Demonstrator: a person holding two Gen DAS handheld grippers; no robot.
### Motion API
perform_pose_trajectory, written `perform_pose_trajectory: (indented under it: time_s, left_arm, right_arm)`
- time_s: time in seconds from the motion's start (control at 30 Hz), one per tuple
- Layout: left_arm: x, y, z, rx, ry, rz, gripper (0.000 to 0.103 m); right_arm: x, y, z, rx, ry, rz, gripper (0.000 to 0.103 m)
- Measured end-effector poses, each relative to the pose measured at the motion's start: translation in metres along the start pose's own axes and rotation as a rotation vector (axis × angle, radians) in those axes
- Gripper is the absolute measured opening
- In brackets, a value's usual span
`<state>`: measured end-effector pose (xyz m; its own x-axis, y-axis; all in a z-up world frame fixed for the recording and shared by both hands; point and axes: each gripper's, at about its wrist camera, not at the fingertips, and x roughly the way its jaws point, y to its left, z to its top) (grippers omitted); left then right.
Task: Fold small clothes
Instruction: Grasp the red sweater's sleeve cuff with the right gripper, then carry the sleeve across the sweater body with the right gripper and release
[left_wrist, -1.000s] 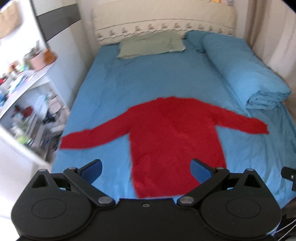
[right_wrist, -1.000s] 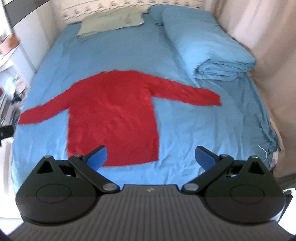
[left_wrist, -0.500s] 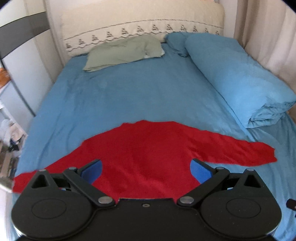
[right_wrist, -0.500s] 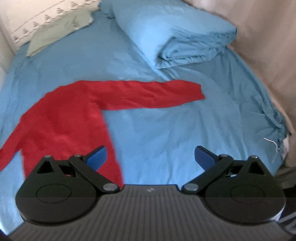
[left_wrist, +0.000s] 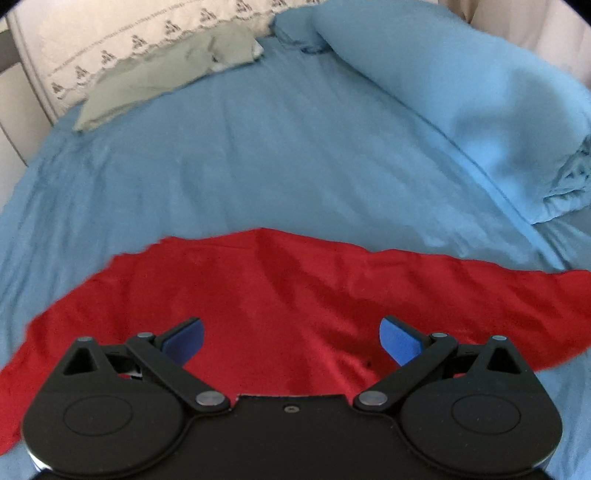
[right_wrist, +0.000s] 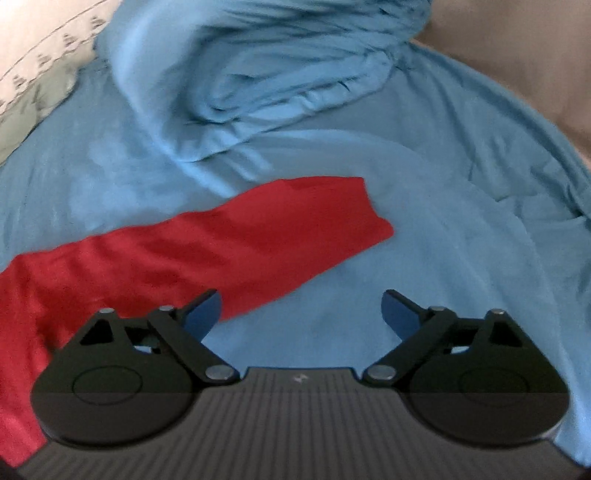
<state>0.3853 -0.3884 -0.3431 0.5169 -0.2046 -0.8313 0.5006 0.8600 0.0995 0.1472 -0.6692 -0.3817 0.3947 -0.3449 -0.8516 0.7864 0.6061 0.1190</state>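
Note:
A red long-sleeved top (left_wrist: 280, 291) lies flat on the blue bed sheet (left_wrist: 258, 166), sleeves spread to both sides. My left gripper (left_wrist: 291, 341) is open and empty, low over the top's upper body near the collar. In the right wrist view the top's right sleeve (right_wrist: 229, 243) stretches across the sheet, its cuff end toward the right. My right gripper (right_wrist: 301, 314) is open and empty, close above the sheet just in front of that sleeve; its left blue pad (right_wrist: 203, 314) overlaps the sleeve's edge in the image.
A rolled blue duvet (left_wrist: 461, 92) lies along the bed's right side and fills the top of the right wrist view (right_wrist: 258, 74). A grey-green pillow (left_wrist: 166, 74) rests against the cream headboard (left_wrist: 110, 40). A beige curtain (right_wrist: 517, 55) hangs at the right.
Both grippers have moved forward and lower toward the bed. The left now sits over the top's upper body; the right has swung right to the right sleeve. Both stayed open.

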Motion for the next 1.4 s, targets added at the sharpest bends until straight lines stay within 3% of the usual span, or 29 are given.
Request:
perform_pose_trajectory:
  time_s: [0.2, 0.43, 0.6, 0.73, 0.83, 1.07, 1.2, 1.4]
  left_arm:
    - [0.059, -0.01, 0.001, -0.011, 0.022, 0.014, 0.103]
    - [0.102, -0.015, 0.001, -0.008, 0.061, 0.05, 0.102]
    - [0.109, -0.016, 0.003, 0.003, 0.089, 0.06, 0.103]
    - [0.112, -0.016, -0.002, 0.017, 0.089, 0.051, 0.103]
    - [0.114, -0.014, -0.004, 0.02, 0.083, 0.042, 0.103]
    - [0.104, -0.006, -0.002, 0.003, 0.075, 0.044, 0.103]
    - [0.086, 0.007, -0.01, 0.025, 0.056, 0.072, 0.103]
    - [0.057, 0.061, -0.029, -0.013, 0.054, 0.101, 0.103]
  right_arm:
    - [0.045, -0.029, 0.01, 0.088, -0.053, 0.015, 0.087]
    - [0.062, -0.032, 0.016, 0.104, -0.113, 0.071, 0.071]
    - [0.074, -0.032, 0.022, 0.12, -0.113, 0.066, 0.043]
    - [0.069, -0.029, 0.022, 0.108, -0.134, 0.074, 0.028]
    - [0.06, -0.022, 0.022, 0.081, -0.16, 0.066, 0.026]
    - [0.021, 0.008, 0.037, 0.02, -0.244, 0.181, 0.025]
    - [-0.003, 0.043, 0.046, -0.045, -0.289, 0.264, 0.025]
    - [-0.026, 0.114, 0.049, -0.119, -0.308, 0.414, 0.025]
